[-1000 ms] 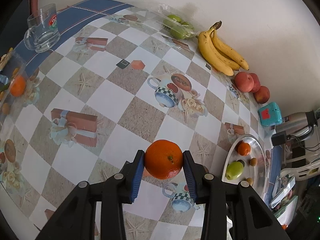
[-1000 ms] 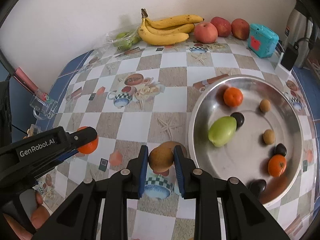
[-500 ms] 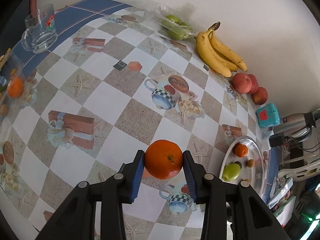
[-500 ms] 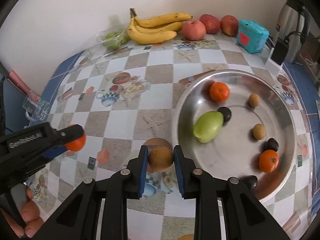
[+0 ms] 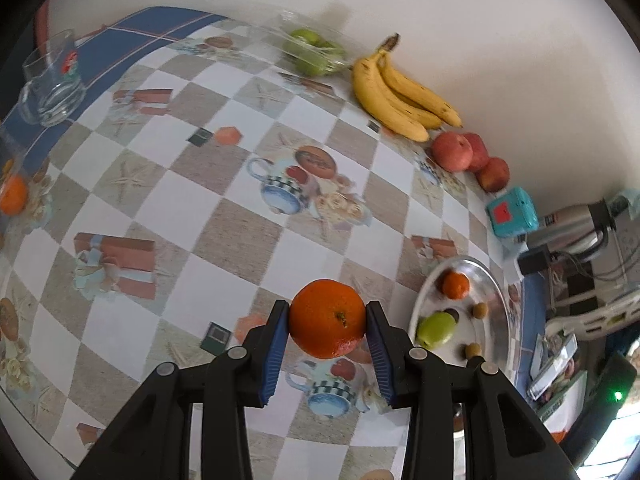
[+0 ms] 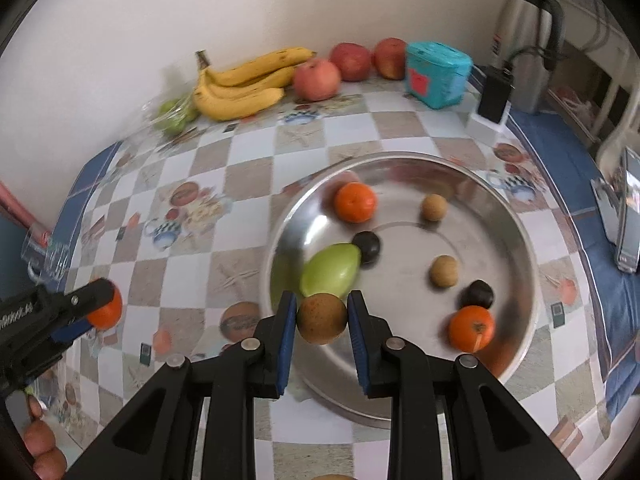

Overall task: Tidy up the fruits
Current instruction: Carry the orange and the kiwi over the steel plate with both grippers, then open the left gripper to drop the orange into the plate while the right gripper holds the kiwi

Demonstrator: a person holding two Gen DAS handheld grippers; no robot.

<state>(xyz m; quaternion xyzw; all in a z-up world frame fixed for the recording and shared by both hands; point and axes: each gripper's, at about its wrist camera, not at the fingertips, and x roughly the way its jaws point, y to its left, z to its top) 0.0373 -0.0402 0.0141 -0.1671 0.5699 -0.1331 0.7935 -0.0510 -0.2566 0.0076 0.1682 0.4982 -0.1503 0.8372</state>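
A home dining or kitchen table: a checked oilcloth printed with teapots and starfish, bananas and apples along the far wall, a steel thermos jug far right, a glass mug far left.

A table under a checkered cloth printed with teapots, starfish and gift boxes fills both views. Along the wall at the top of the right wrist frame lie a banana bunch, three apples, a teal box and what looks like bagged green fruit. A metal tray sits centre-right; a glass mug stands upper left in the left wrist frame.
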